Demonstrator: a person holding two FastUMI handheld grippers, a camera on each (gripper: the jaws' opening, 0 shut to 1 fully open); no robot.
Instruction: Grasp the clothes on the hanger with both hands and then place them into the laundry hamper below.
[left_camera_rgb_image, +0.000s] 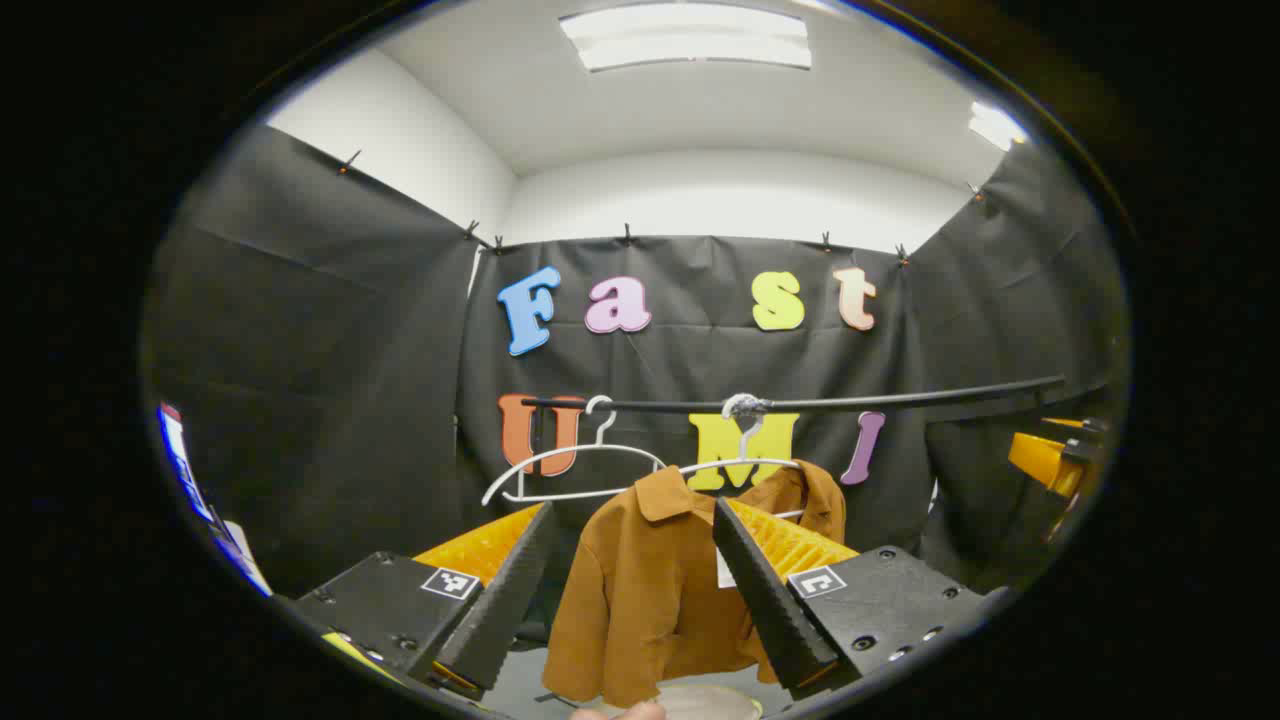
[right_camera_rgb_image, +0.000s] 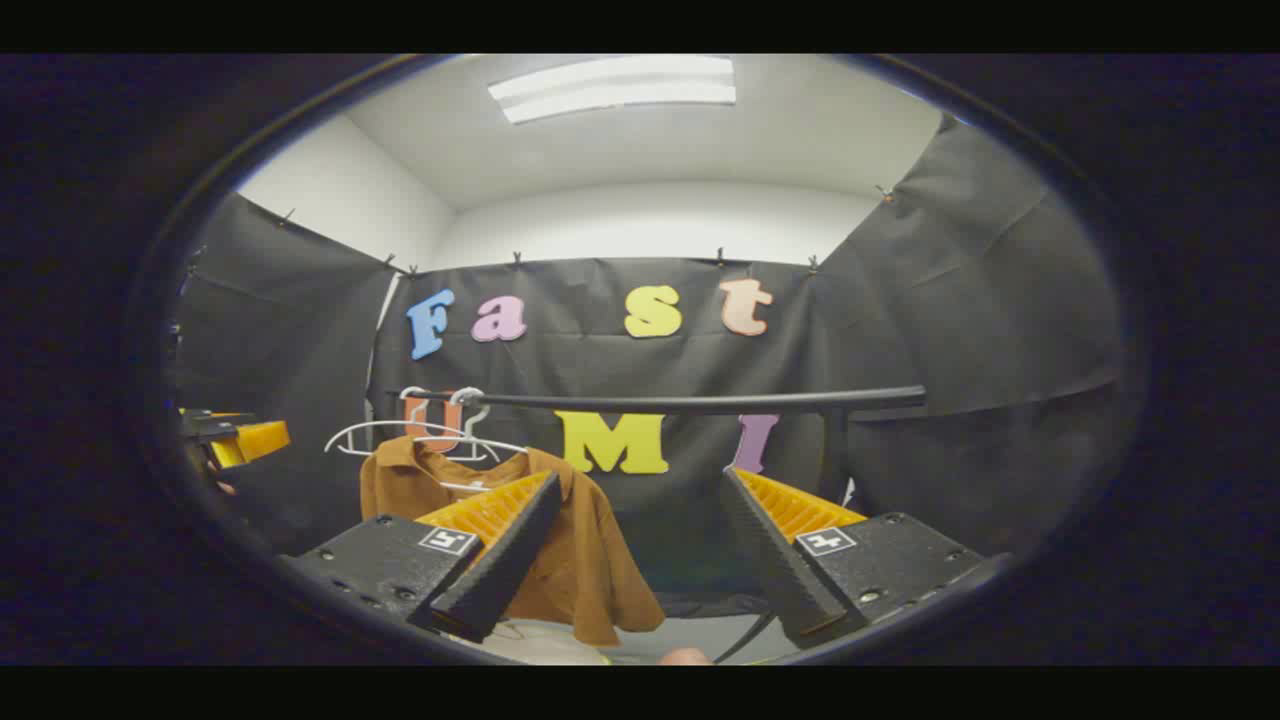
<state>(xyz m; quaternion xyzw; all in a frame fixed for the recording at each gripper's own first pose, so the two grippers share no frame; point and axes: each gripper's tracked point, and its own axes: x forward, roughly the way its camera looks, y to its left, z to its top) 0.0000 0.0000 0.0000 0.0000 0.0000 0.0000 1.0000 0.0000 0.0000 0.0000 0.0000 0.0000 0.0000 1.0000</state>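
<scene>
Overhead, a black rail (left_camera_rgb_image: 800, 402) spans the booth; floor (right_camera_rgb_image: 690, 630) seemingly grey.

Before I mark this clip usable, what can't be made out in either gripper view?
- Laundry hamper: in the left gripper view, just a pale rim, cut by the lower edge.
- Brown short-sleeved shirt: its right side hidden behind a finger of the left gripper; in the right gripper view a finger of the right gripper covers its middle.
- White wire hanger under the shirt: mostly hidden by the collar.
</scene>
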